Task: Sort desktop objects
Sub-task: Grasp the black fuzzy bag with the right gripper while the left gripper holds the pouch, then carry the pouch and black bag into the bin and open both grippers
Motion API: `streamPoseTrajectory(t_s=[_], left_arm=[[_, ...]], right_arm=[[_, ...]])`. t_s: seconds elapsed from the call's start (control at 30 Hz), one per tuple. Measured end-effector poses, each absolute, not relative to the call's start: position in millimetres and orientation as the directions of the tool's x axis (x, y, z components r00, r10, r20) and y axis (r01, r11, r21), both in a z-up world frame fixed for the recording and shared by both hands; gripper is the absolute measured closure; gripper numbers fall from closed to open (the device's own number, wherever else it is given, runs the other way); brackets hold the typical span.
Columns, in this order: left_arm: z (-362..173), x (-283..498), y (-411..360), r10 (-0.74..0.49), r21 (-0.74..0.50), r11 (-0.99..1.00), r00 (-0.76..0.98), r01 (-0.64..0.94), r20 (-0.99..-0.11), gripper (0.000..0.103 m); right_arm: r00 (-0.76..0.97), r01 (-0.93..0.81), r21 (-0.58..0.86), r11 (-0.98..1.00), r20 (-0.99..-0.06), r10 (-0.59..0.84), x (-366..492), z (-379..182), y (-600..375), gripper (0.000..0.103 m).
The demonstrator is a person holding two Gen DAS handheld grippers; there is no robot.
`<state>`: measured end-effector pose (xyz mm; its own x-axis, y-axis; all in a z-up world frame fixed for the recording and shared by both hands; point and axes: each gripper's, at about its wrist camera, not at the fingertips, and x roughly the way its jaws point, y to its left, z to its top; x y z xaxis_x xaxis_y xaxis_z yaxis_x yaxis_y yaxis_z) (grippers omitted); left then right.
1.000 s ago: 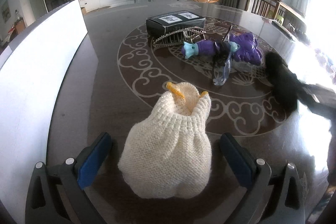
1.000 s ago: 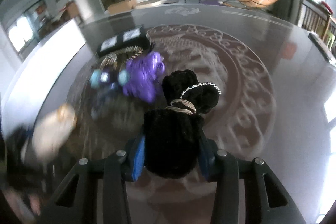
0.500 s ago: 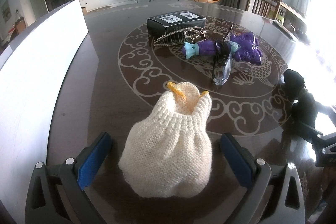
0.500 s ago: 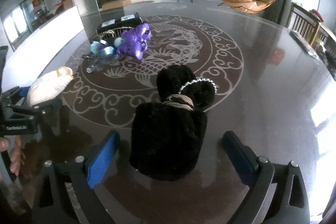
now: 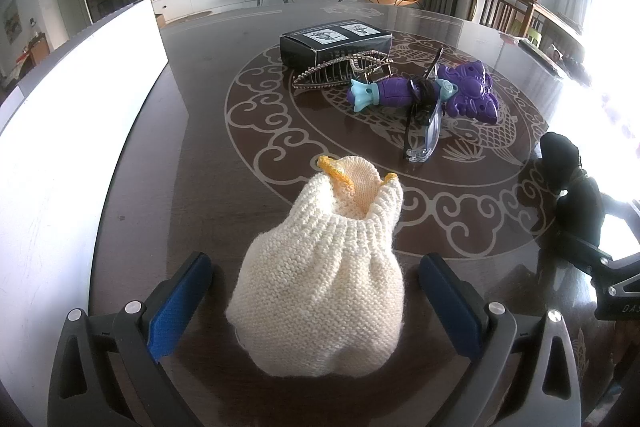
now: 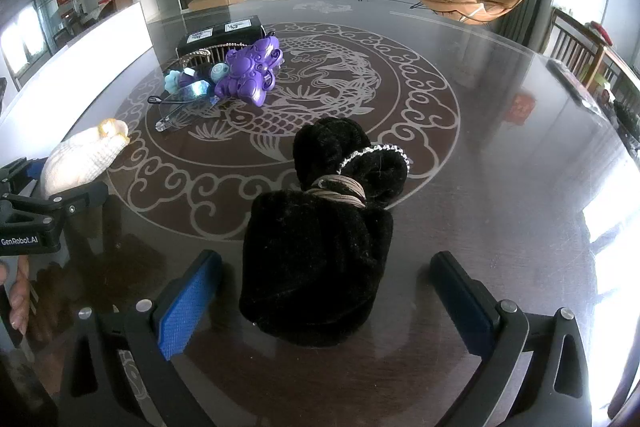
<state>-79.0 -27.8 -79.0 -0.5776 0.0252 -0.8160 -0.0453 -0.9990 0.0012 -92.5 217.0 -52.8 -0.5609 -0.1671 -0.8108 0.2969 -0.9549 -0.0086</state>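
A cream knitted pouch (image 5: 324, 275) with a yellow-trimmed mouth lies on the dark table between the wide-apart pads of my left gripper (image 5: 316, 301), which is open and clear of it. A black fuzzy pouch (image 6: 320, 259) tied with a tan cord rests between the pads of my right gripper (image 6: 324, 297), also open, with gaps on both sides. The cream pouch (image 6: 82, 161) shows at the left of the right wrist view, the black pouch (image 5: 576, 191) at the right edge of the left wrist view.
Mid-table lie a black box (image 5: 334, 41), a metal hair claw (image 5: 340, 71), a purple toy (image 5: 464, 95) and clear glasses (image 5: 424, 131). A white board (image 5: 60, 131) stands along the left edge. A hand (image 6: 16, 291) holds the left gripper. Chairs stand beyond the far right edge.
My right gripper went from shut on the black pouch to fully open and set it down on the table. The left gripper and cream pouch have not moved.
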Motion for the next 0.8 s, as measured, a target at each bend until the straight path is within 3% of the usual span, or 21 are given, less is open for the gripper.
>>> streamPoseTrajectory(t_s=[0.7,0.8], left_arm=[[-80,-79,-28,0.052,0.002,-0.995,-0.561,-0.097,-0.826,0.0],[-78,-79,-29,0.054,0.005,-0.994,-0.531,-0.109,-0.845,0.002]], right_arm=[[-0.561,0.298,-0.001,-0.955,-0.81,-0.174,-92,-52,218,0.0],[-0.544,0.321,0.136,-0.937,-0.783,-0.3,-91,-46,236,0.0]])
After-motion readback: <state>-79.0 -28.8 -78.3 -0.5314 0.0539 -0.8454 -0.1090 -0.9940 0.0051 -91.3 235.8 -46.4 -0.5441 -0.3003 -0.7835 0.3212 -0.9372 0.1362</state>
